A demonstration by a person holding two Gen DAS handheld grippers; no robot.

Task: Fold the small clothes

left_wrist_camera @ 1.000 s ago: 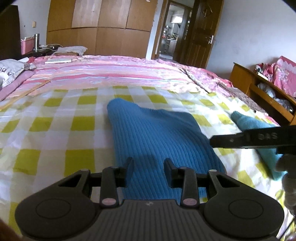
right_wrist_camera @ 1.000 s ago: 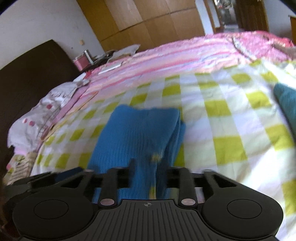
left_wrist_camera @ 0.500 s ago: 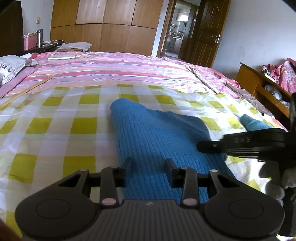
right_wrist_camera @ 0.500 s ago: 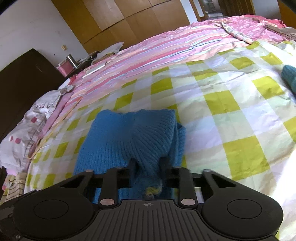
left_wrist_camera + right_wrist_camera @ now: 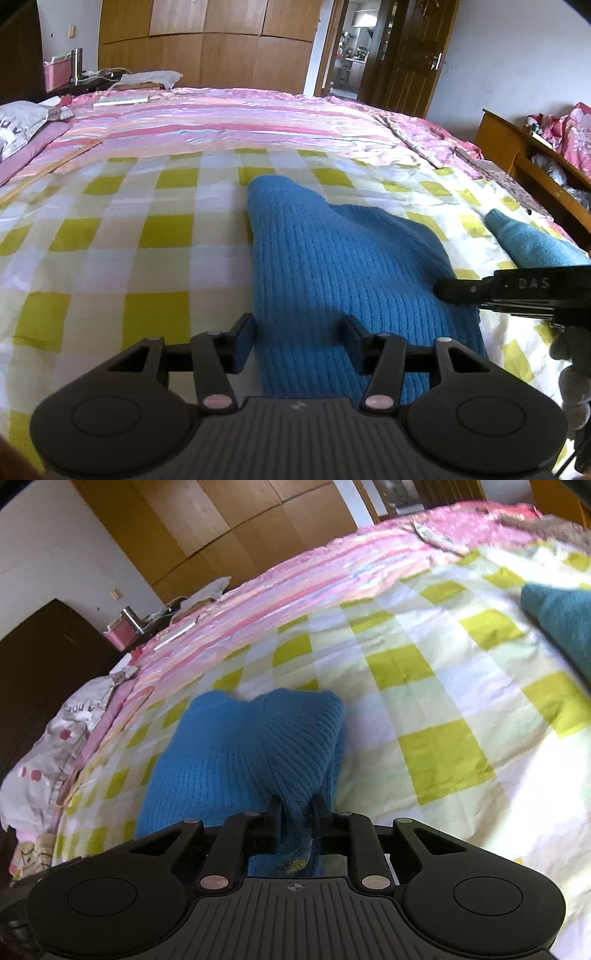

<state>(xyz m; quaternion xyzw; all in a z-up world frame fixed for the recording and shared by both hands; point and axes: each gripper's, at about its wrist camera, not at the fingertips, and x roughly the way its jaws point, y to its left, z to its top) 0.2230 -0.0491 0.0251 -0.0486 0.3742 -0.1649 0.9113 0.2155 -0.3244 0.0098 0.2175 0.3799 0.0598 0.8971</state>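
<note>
A blue ribbed knit garment (image 5: pixel 332 266) lies partly folded on the checked sheet (image 5: pixel 110 236). My left gripper (image 5: pixel 297 334) hovers over its near edge. Its jaws are opening; the cloth lies between them, and no pad presses on it. My right gripper (image 5: pixel 297 812) pinches a bunched fold of the same garment (image 5: pixel 236 760) between narrow jaws that are just starting to open. In the left wrist view the right gripper (image 5: pixel 448 290) reaches in from the right to the garment's right edge.
A second, teal garment (image 5: pixel 532 243) lies to the right on the sheet, seen also as the teal garment (image 5: pixel 561 616). A pink striped quilt (image 5: pixel 240 118) covers the far bed. A pillow (image 5: pixel 18 125) sits at the left and a wooden shelf (image 5: pixel 517 155) at the right. A gloved hand (image 5: pixel 569 373) holds the right gripper.
My left jaws have spread wider over the garment. My right jaws have narrowed onto a fold of the blue cloth, and that gripper has sunk and come in to the garment's right edge.
</note>
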